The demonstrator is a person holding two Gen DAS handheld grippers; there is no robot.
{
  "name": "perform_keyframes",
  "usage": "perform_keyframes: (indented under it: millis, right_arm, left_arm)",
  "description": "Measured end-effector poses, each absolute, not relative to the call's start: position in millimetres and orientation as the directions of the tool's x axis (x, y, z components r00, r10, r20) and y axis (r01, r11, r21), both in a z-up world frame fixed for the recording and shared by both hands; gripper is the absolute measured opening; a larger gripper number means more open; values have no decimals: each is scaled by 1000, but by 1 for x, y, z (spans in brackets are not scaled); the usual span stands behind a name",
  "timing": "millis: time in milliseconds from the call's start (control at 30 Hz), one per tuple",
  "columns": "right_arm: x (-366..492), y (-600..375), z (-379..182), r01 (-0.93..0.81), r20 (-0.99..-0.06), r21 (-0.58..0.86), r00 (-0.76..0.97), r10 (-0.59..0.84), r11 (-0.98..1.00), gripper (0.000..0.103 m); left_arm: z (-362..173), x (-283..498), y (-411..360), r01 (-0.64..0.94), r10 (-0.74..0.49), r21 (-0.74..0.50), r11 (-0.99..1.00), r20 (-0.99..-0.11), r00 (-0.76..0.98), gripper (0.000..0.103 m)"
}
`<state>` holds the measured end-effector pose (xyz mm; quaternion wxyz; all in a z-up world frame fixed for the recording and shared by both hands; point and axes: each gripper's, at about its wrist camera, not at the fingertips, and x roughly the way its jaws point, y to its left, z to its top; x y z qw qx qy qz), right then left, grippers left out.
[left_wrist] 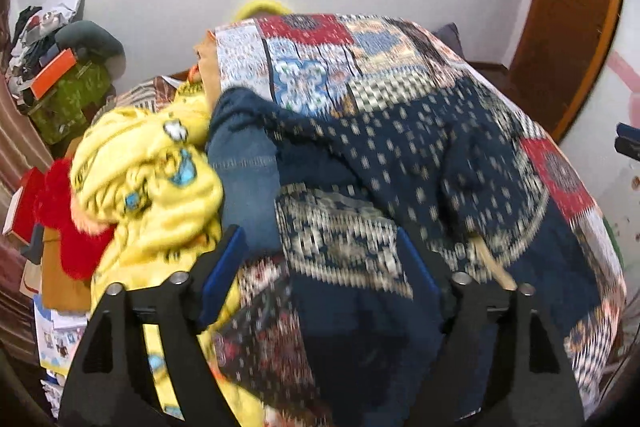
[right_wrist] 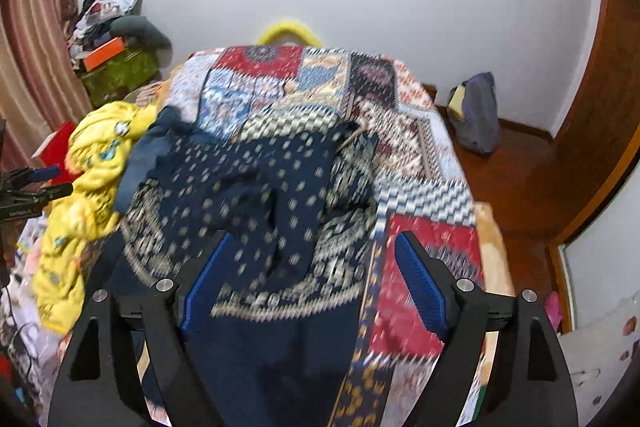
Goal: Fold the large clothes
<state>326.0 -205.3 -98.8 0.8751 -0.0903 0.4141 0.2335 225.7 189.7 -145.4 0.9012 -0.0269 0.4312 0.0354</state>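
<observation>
My left gripper (left_wrist: 320,267) and right gripper (right_wrist: 312,275), black angular frames, ribbed blue pads on the fingers (right_wrist: 420,291), silver screw heads (right_wrist: 465,284)

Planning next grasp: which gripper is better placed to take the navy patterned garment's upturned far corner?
Right, probably. The right gripper is open over the navy patterned garment, its upturned corner ahead. The left gripper sits nearer the yellow clothes.
</observation>
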Motion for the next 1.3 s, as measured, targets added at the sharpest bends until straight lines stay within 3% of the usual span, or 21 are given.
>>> perform_keyframes:
  millis: [67, 233, 400, 633, 733, 800, 867, 1033, 1300]
  right_arm:
    - [317, -210, -109, -485, -789, 60, 513, 339, 873, 80]
    - [299, -225, -151, -456, -852, 134, 400, 337, 880, 80]
    - [284, -243, -196, -409, -889, 248, 264, 374, 878, 80]
    - [276, -255, -224, -361, -891, 309, 212, 400, 880, 79]
    - [276, -253, -238, -344, -886, 354, 176, 430, 870, 64]
    - [275, -251, -242, -343, -881, 356, 187, 434, 869, 63]
    - [273, -248, -240, -359, -878, 347, 201, 435, 866, 42]
    - [274, -244, -240, -378, -858, 387, 186, 479, 841, 14]
    - [277, -239, -214, -430, -812, 398, 246, 529, 810, 9]
  left_arm:
    - [-157, 210, 189, -81, 16, -42, 996, -792, 611, 89]
    - [-213, 189, 193, -100, -70, -134, 986, -875, 479, 89]
    - [-268, 166, 201, -168, -206, -290, 942, -896, 394, 88]
    - [-305, 147, 195, -180, -337, -412, 893, -879, 337, 57]
    - [-304, 146, 184, -158, -330, -402, 902, -877, 348, 43]
    - [-301, 146, 176, -142, -284, -351, 925, -891, 354, 34]
    - [-297, 144, 169, -122, -238, -298, 947, -903, 358, 27]
    - [-283, 142, 163, -100, -193, -249, 963, -903, 383, 14]
    - [-238, 150, 168, -74, -234, -307, 949, -839, 491, 9]
